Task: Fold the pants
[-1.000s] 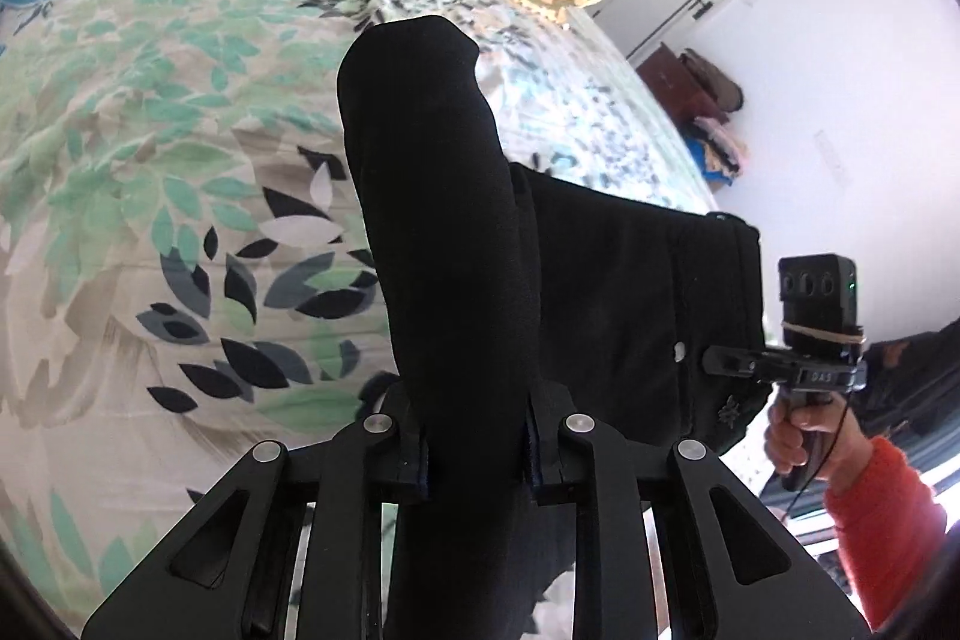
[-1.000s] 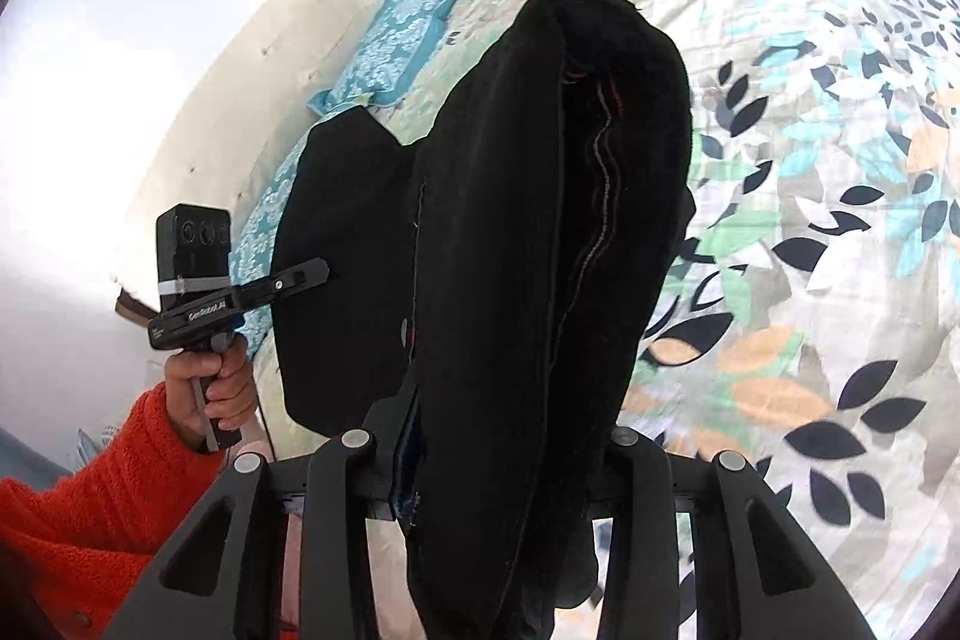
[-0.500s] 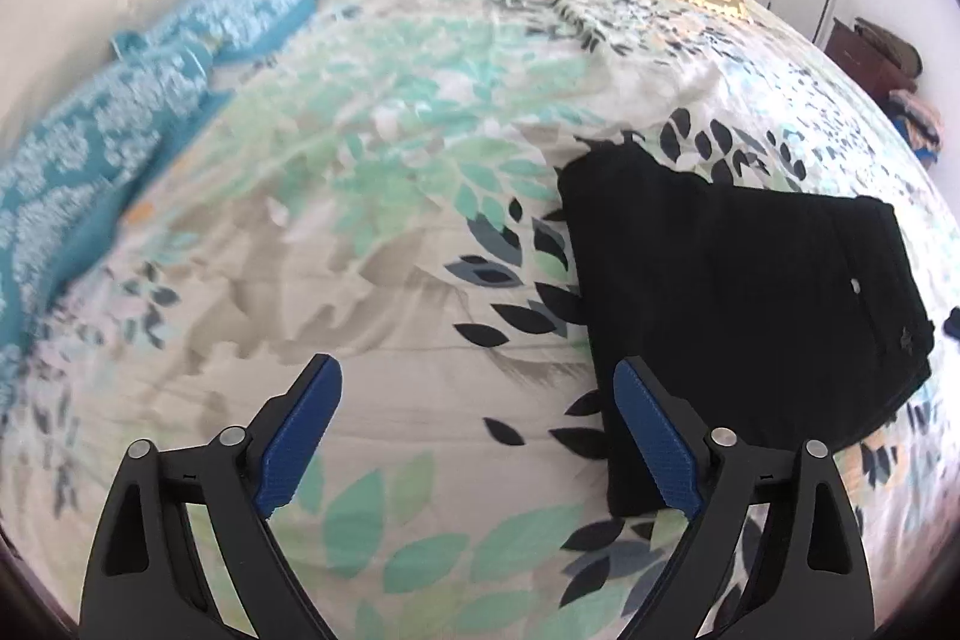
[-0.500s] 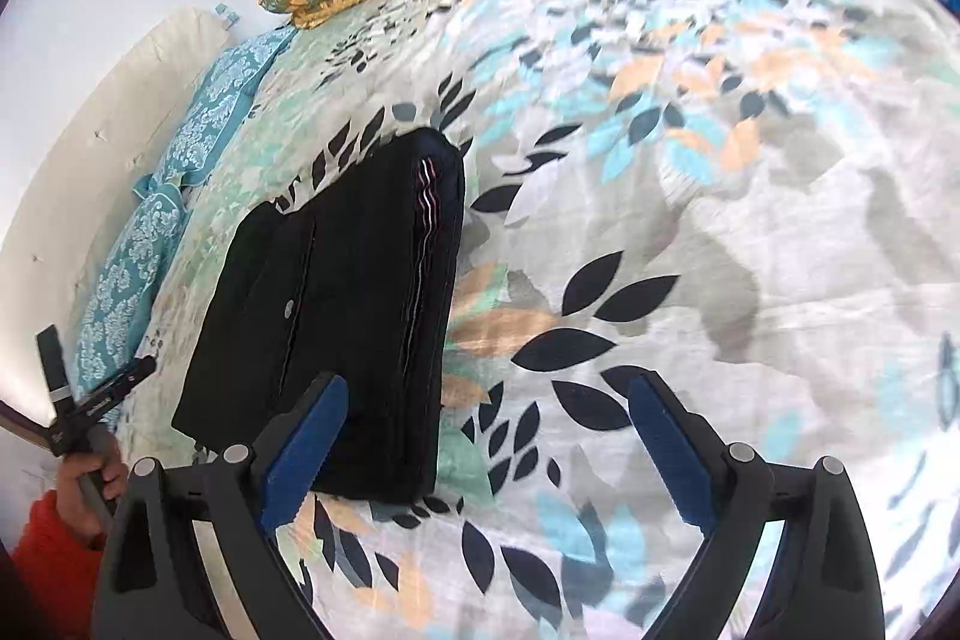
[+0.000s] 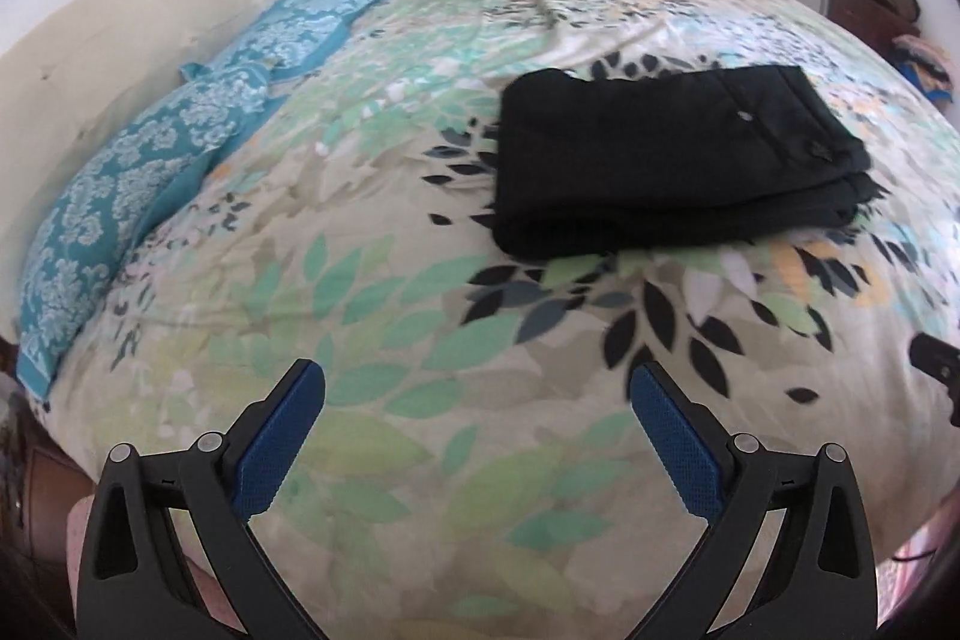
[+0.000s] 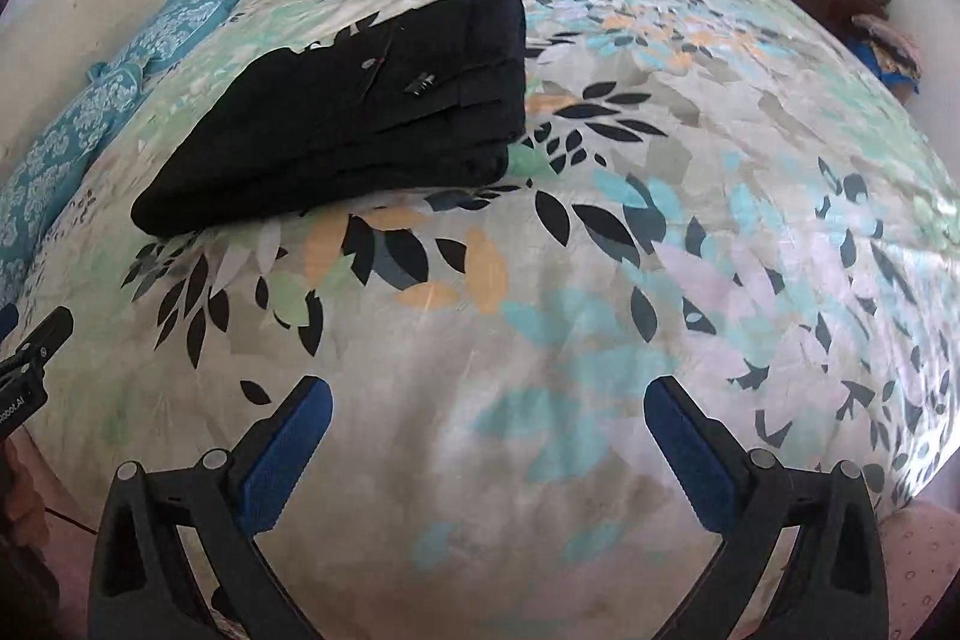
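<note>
Since both tongs, left [image 5: 477,400] and right [image 6: 487,415], gape empty near the bed's [image 6: 690,220] front edge, the folded pants [image 5: 666,160] lie ahead toward the pillow edge, long axis crosswise, neither nearer.

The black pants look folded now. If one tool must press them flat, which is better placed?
Probably right tool: the black pants lie nearer its open jaws than the left tool's.

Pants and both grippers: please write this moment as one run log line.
pants: folded, lying on bed | left gripper: opening, nothing between jaws | right gripper: opening, nothing between jaws
</note>
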The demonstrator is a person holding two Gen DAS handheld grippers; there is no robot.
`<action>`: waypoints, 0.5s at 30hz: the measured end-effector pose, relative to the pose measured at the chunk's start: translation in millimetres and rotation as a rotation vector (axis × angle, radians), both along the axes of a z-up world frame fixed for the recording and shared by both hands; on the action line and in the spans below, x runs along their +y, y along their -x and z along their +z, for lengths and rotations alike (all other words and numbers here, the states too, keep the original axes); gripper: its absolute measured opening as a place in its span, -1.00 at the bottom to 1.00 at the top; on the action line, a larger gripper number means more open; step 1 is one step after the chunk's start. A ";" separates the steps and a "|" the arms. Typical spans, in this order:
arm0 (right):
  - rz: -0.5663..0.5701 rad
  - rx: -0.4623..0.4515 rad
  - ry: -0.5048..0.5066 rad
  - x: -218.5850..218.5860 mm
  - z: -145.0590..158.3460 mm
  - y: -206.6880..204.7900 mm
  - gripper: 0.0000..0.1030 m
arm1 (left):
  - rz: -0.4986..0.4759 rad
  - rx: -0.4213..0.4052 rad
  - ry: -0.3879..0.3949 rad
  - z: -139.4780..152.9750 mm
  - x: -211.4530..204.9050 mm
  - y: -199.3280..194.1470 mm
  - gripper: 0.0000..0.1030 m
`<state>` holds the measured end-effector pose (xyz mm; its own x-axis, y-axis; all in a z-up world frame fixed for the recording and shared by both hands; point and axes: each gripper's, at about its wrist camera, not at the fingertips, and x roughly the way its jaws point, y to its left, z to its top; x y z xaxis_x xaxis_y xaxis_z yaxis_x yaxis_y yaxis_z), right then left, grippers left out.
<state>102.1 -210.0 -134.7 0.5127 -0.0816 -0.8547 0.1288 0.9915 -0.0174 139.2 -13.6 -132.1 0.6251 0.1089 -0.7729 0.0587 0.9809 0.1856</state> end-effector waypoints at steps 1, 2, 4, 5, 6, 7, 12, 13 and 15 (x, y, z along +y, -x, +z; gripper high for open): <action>0.002 -0.029 0.036 4.8 10.7 2.1 1.00 | -0.030 0.006 0.006 6.8 -5.4 -1.0 0.98; -0.012 -0.060 0.055 7.5 22.5 3.2 1.00 | -0.042 0.000 0.006 17.3 -10.0 -3.3 0.98; -0.043 -0.114 0.053 9.2 49.6 7.6 1.00 | -0.022 -0.046 0.017 43.6 -13.1 -5.6 0.98; -0.051 -0.130 0.055 10.2 62.7 8.2 1.00 | -0.006 -0.073 0.034 58.2 -11.8 -4.5 0.98; -0.052 -0.144 0.059 12.1 75.6 9.5 1.00 | 0.011 -0.094 0.054 73.4 -10.2 -5.3 0.98; -0.044 -0.159 0.058 15.0 89.7 11.8 1.00 | 0.014 -0.104 0.067 85.4 -9.5 -4.2 0.98; 0.030 -0.189 0.076 30.1 142.7 19.1 1.00 | -0.042 -0.137 0.096 134.8 -8.4 -1.0 0.99; 0.048 -0.194 0.075 33.4 149.0 21.6 1.00 | -0.042 -0.135 0.090 140.6 -8.1 0.2 0.99; 0.067 -0.192 0.087 40.3 157.2 26.7 1.00 | -0.034 -0.116 0.087 146.3 -7.3 4.0 0.99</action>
<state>75.5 -169.7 22.5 0.6725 -0.1110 -0.7318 0.0720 0.9938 -0.0847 135.1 -20.9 14.2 0.7132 0.0217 -0.7006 0.0755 0.9913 0.1076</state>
